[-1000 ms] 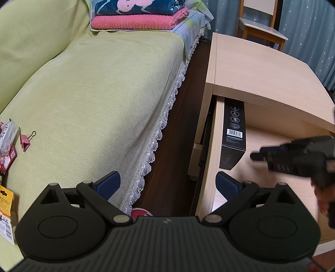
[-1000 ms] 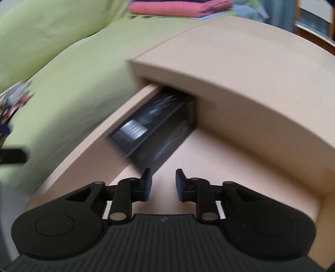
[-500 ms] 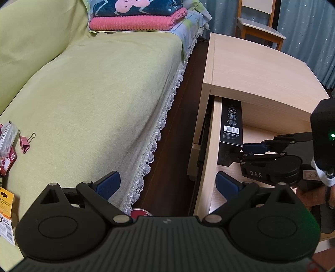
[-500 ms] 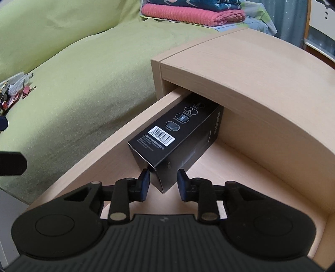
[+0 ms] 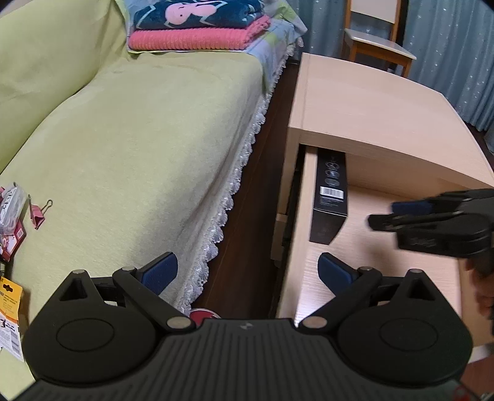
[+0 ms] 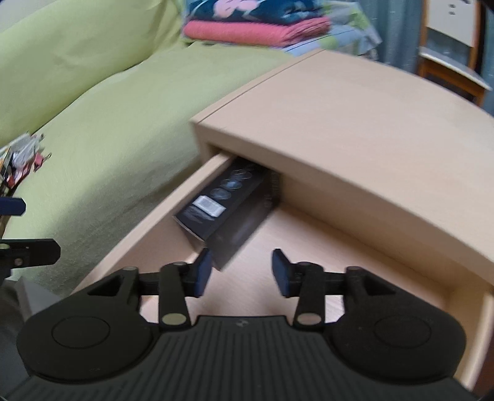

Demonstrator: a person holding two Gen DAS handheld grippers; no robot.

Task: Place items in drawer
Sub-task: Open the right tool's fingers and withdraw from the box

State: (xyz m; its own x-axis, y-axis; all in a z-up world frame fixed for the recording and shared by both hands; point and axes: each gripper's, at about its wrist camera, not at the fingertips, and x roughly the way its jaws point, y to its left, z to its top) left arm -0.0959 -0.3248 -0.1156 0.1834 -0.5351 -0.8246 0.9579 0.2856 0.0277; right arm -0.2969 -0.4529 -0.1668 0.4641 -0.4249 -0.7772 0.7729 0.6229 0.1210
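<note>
both jaws gape empty — black box [image 6: 227, 209], barcode label up, lies in drawer [image 6: 148, 243].

green sofa [image 5: 139, 148], folded towels [image 5: 197, 27], chair [image 5: 376, 49]

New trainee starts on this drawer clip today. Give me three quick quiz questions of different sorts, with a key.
1. True or false: the black box lies on the sofa.
2. Which tool has nothing between its fingers? A left tool only; B right tool only; C both.
3. Fill in: the pink binder clip lies on the ____.

Key: 1 false, it is in the open drawer; 2 C; 3 sofa.
</note>
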